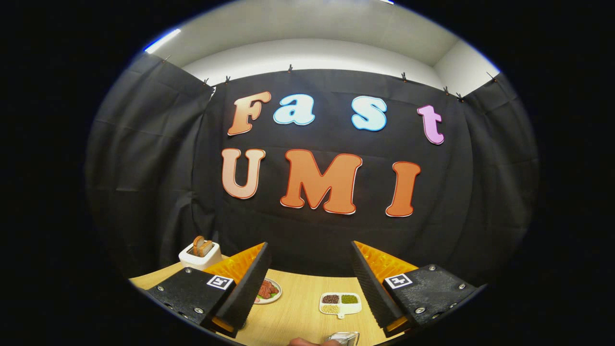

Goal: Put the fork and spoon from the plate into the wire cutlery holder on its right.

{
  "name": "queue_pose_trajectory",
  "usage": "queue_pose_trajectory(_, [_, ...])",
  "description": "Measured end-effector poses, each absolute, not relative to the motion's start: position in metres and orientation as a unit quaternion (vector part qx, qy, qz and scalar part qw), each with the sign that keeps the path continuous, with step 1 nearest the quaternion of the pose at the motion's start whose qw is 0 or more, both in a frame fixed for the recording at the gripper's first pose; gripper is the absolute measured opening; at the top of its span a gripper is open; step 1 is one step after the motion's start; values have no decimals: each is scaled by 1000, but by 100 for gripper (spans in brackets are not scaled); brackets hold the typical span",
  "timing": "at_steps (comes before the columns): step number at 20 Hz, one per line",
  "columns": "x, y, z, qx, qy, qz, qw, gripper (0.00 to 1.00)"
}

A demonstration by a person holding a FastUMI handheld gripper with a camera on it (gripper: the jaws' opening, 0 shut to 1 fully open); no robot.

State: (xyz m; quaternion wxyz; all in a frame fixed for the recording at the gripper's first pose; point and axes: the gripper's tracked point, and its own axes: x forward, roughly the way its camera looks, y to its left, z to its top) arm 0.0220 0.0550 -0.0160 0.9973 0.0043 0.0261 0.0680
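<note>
The booth is evenly and fairly brightly lit from above; a ceiling strip light [162, 40] glows high up, beyond and left of the tongs [310, 278]. The table [298, 312] between the spread fingers shows soft, faint shadows and no harsh glare. The fisheye lens bends straight lines strongly toward the rim. Focus is sharp centrally, softer near the rim.

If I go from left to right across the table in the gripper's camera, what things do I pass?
Toaster with bread in it → small plate of food → divided dish of beans and seeds. The gripper hangs open above the table, holding nothing; the plate peeks out beside one finger, the dish lies between the two.
</note>
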Motion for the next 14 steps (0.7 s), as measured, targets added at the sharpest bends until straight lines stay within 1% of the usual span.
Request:
queue_pose_trajectory(3, [21, 79, -27, 3, 43, 91, 995, 99])
queue_pose_trajectory(7, [15, 129, -64, 2, 96, 143, 985, 99])
queue_pose_trajectory(11, [5, 182, -137, -24, 202, 189, 960, 99])
queue_pose_trajectory(14, [0, 215, -170, -36, 256, 213, 942, 99])
